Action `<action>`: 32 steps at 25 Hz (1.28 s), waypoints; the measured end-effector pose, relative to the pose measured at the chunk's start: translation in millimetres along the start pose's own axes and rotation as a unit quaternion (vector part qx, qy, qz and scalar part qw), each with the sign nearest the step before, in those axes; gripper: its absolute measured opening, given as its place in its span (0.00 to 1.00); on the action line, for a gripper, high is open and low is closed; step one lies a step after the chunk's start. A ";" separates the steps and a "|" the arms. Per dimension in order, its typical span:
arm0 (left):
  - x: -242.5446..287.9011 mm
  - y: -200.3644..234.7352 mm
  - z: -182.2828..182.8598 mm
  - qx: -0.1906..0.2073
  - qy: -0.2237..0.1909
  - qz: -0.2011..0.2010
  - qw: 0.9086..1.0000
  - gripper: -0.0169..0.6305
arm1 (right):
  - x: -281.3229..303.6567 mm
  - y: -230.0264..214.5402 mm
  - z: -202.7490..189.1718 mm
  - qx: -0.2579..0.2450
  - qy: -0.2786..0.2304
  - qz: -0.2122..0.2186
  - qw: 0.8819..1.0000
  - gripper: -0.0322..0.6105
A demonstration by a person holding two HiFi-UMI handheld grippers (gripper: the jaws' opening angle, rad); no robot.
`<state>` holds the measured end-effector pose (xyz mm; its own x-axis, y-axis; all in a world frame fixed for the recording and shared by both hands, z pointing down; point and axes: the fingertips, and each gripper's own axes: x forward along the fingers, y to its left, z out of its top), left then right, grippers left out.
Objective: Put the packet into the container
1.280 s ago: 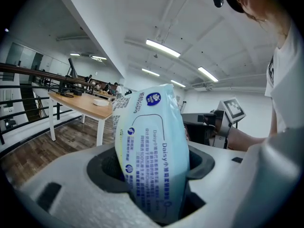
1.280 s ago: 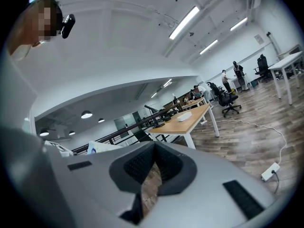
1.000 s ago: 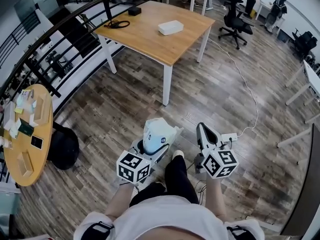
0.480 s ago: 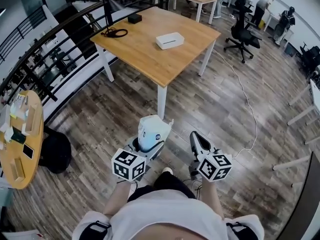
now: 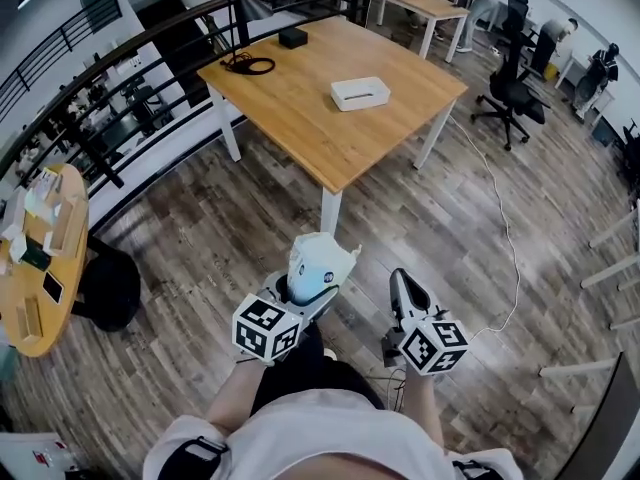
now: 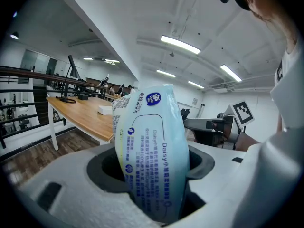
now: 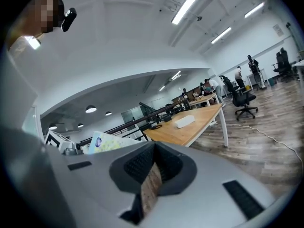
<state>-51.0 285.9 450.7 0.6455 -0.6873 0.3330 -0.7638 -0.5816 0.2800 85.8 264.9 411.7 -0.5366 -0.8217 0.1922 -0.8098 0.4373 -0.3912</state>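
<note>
A: Well, is the left claw [image 5: 312, 290] clenched on the packet [image 5: 320, 260]?

B: It is. The pale blue-and-white packet stands upright between its two jaws and bulges out above them. The jaws sit wide around its lower part. Blue print runs down the face turned toward that claw's camera.

A: And the right claw [image 5: 401, 286]?

B: It hangs just to the right of the left claw, about level with it and apart from the packet. Its jaws are drawn together, with only a thin slit of floor showing between the dark ribbed pads [image 7: 137, 167]. Nothing is held there.

A: Where is the container [image 5: 360, 93]?

B: Well ahead of both claws. It is a shallow white tray lying on the wooden table [image 5: 300, 118], toward the right half as seen from the claws. The packet is well apart from it, out over the plank floor [image 5: 200, 228].

A: Is anything else on that table?

B: Beyond the container, toward the far left from the claws, lie a coiled black cable [image 5: 250, 65] and a small black box [image 5: 293, 37].

A: And to the sides?

B: Far to the left of the left claw stands a round table [image 5: 40, 268] with small items on it. Far ahead and to the right of the right claw are black office chairs [image 5: 510, 88].
</note>
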 end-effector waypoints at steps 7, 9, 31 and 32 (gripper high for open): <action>36.0 14.6 15.0 0.000 0.005 -0.013 1.000 0.49 | 7.2 -14.9 3.2 -0.002 -0.009 0.005 1.000 0.07; 49.9 19.5 21.4 0.002 0.007 -0.018 1.000 0.49 | 15.1 -27.2 5.6 0.003 -0.011 -0.008 1.000 0.07; 226.6 138.5 129.2 -0.009 0.023 -0.007 1.000 0.49 | 223.7 -154.6 127.4 -0.008 -0.008 0.032 0.999 0.07; 235.7 146.3 135.6 -0.011 0.022 -0.006 1.000 0.49 | 237.2 -161.4 131.5 0.002 -0.011 0.038 0.999 0.07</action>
<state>-10.5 -20.2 448.1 0.6539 -0.6604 0.3693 -0.7565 -0.5790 0.3041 120.4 -48.6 402.1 -0.5915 -0.7937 0.1417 -0.7655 0.4977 -0.4078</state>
